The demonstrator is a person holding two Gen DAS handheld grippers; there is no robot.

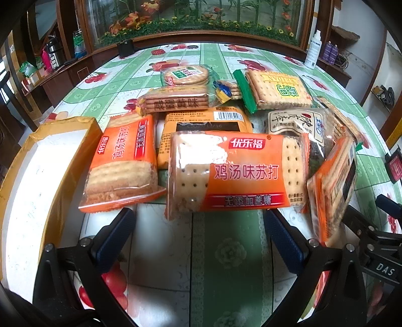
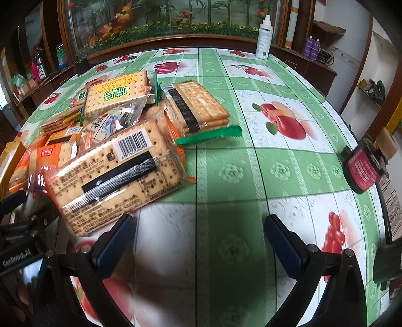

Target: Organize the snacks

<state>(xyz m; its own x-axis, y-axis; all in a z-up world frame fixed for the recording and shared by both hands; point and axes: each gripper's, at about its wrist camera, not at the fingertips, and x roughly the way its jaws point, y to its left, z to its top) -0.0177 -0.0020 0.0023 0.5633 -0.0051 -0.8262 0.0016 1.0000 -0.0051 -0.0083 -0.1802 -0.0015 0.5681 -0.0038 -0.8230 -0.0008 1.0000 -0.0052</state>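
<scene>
2 grippers hover low over the green fruit-print tablecloth point(image 2: 289, 161), both with fingers spread wide and gripping nothing. Just ahead of the left gripper point(image 1: 198, 226) lies an orange soda cracker pack point(image 1: 236, 173), part of a loose heap of biscuit packets, with an open cardboard box point(image 1: 37, 181) to its left. The right gripper point(image 2: 198, 234) sits beside a face-down cracker pack point(image 2: 118, 176) whose barcode shows.

Dark wood cabinet point(image 1: 75, 68) behind table, floral glass panel point(image 1: 196, 17), white wall point(image 2: 351, 22), possibly daylight.
</scene>
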